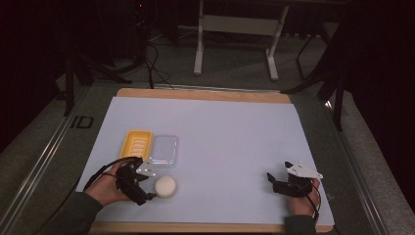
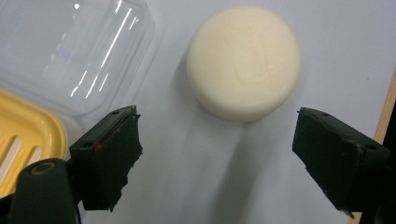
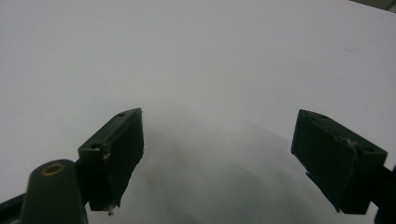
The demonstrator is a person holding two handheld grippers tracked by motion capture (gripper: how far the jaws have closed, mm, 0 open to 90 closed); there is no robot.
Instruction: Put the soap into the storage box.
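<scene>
Soap: round cream-white soap bar (image 1: 165,186) sits flat on the pale sheet, near-left part of the table, nothing gripping it.
Soap up close: in the left gripper view the bar (image 2: 243,63) lies just past the jaw tips, a bit right of centre in the gap, and I can't see any contact.
Left gripper: left gripper (image 1: 145,188) is jaws-wide, both black pads clear of the bar; it sits right beside the soap on its left side.
Left hand: person's left hand (image 1: 108,183) comes in from the near-left edge with a dark green sleeve.
Soap dish: yellow ribbed plastic soap dish (image 1: 136,144) is just beyond the left gripper, farther from the near edge.
Lid: clear plastic lid (image 1: 163,151) lies touching the dish's right side, just far of the soap.
Right gripper: right gripper (image 1: 277,177) is also spread wide with nothing between the pads, resting low over bare sheet at near right, well apart from the soap.
Surface: pale lavender-white sheet (image 1: 230,137) covers a wooden tabletop (image 1: 205,94).
</scene>
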